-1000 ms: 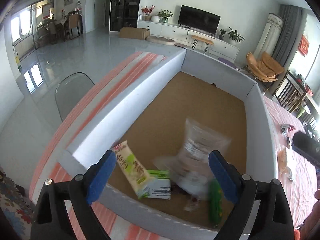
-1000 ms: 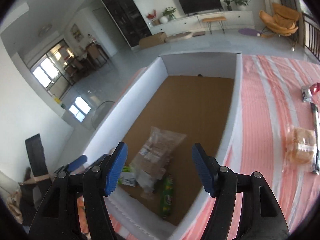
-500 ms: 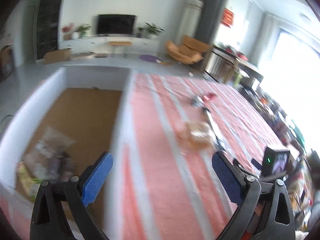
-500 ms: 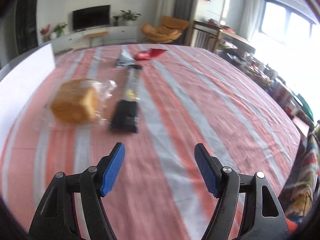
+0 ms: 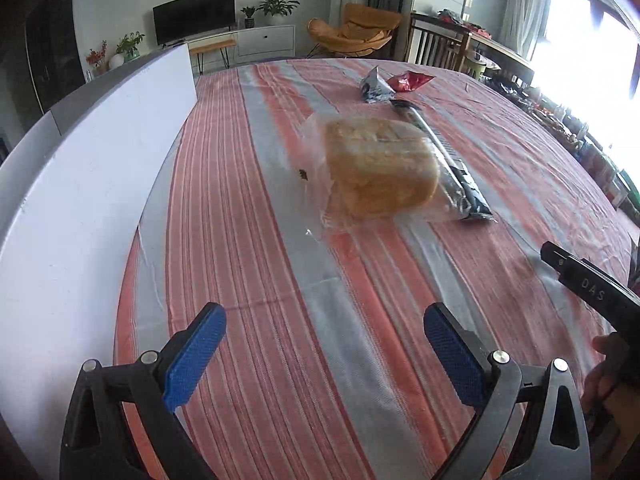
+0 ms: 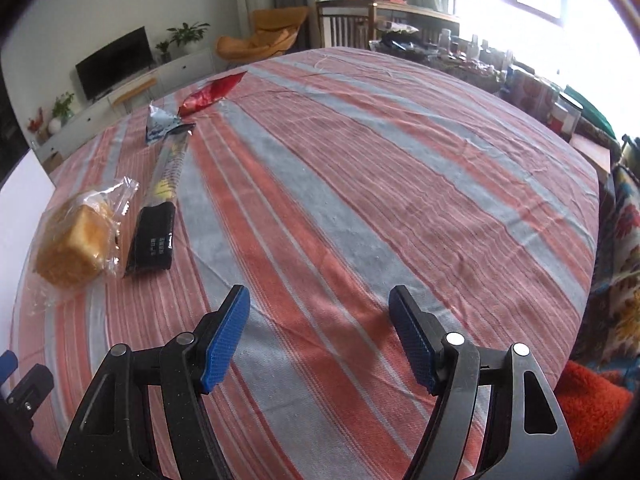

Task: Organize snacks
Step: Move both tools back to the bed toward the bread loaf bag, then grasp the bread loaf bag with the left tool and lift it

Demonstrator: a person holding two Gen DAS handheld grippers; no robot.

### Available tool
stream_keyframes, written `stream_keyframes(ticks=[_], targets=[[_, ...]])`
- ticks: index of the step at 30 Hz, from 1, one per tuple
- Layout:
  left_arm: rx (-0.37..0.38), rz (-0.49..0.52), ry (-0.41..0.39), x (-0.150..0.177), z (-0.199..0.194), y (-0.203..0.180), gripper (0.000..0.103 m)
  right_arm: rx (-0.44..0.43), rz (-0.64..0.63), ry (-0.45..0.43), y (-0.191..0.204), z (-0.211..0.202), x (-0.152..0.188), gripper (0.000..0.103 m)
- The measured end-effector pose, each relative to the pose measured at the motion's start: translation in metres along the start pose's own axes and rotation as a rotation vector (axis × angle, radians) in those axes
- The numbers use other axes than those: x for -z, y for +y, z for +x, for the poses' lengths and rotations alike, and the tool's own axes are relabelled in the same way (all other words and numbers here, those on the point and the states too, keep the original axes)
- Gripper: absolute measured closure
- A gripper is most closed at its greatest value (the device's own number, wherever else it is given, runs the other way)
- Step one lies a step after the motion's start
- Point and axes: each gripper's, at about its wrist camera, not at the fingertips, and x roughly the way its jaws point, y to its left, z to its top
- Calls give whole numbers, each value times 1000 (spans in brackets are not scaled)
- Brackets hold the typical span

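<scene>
The left gripper (image 5: 325,330) hovers over the striped tablecloth (image 5: 248,264) with its blue pads spread wide and nothing between them; its jaws have just been opening a little further; the right gripper (image 6: 319,312) likewise stands well open and empty above bare cloth near the table's near edge.

The bread in a clear wrapper (image 5: 380,170) lies on the table ahead of the left gripper, toward the side where the white box wall (image 5: 80,184) runs along the table's left edge; just beside it on the right, touching its wrapper, lies a long black snack packet (image 5: 448,160) pointing toward the far edge; beyond that, near the far edge, sit a small silver-blue packet (image 5: 374,88) and a red packet (image 5: 410,80), close together.

In the right wrist view the same four snacks lie along the table's left side: bread (image 6: 76,240), black packet (image 6: 158,216), silver-blue packet (image 6: 160,126), red packet (image 6: 210,94); all are well clear of both grippers.
</scene>
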Motion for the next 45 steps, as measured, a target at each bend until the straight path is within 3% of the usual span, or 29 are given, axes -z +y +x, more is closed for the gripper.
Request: stream_keyframes(ticks=[11,23,25,28,31,35,39,42,45], targets=[[-44,47,6,9,16,-4,0,19,-38,16,8,2,2,20],[-38,47,7,8,15,-3,0,20,-39,16,8,1,2,18],[-29,47,39,6,14,-2,1,20,-39,17,8,1,2,18],[70,5,24,-12,-3,-1,2,20,-39,17,8,1,2,18],[109,13,-12,-49,-16,-9,2,19,-40,17,8,1,2,17],[92,63,12,-100,-7,-29,1,19,-40,17,8,0,2,17],[22,139,123,-124,36,-53,1,19,-40,17,8,0,2,17],[-37,118,184,-128,67,-51,1,19,-40,17,8,0,2,17],[-28,30,187,-131,80,-38,0,19,-40,17,9,0,2,17]])
